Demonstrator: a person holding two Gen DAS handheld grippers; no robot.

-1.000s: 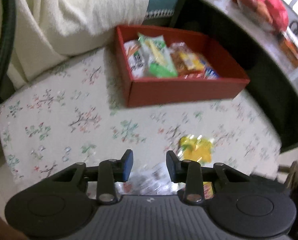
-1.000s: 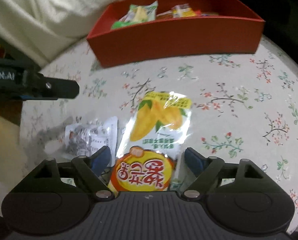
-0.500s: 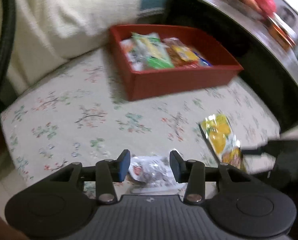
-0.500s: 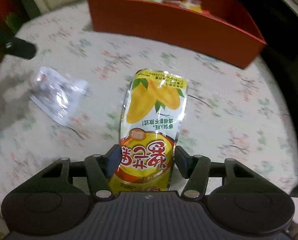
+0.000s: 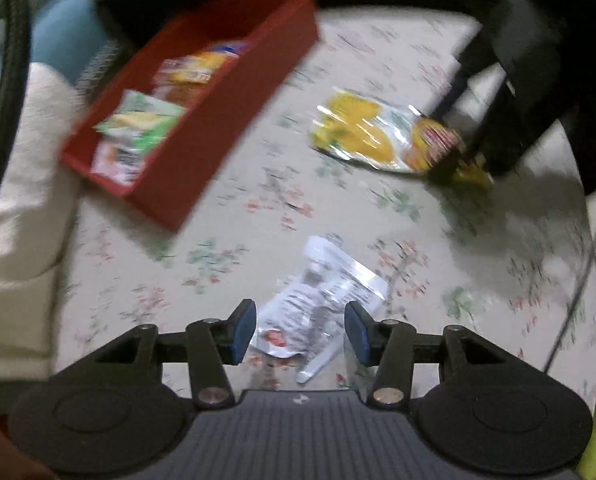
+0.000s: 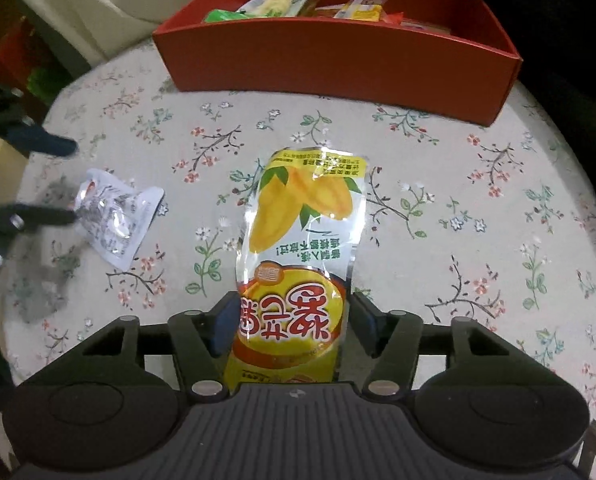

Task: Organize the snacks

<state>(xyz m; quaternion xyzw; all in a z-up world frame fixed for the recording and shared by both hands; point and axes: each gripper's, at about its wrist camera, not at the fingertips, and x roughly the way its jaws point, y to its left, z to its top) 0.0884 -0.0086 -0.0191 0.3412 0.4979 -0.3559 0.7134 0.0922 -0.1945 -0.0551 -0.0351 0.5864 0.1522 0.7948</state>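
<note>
The right gripper (image 6: 289, 324) has its jaws drawn in against both sides of the yellow mango snack pouch (image 6: 298, 240), which lies flat with its printed end between the pads; whether they truly pinch it or only touch it I cannot tell. The left gripper (image 5: 300, 330) stands open, its blue pads either side of the near end of a small silver sachet (image 5: 318, 300), apart from it.

To do the step well, each pair of jaws should probably close on the pouch's sealed end rather than its slippery middle, then lift before travelling, so that the film does not drag on the floral tablecloth (image 6: 438, 200).

From the right wrist, the red box (image 6: 338, 56) sits at twelve o'clock beyond the pouch, its near wall facing the gripper, with packets already inside; the sachet lies at nine o'clock. The cloth between pouch and box is open. The table's rounded edge falls away at three o'clock, and a cream cushion (image 5: 13, 200) crowds the left gripper's nine o'clock.
</note>
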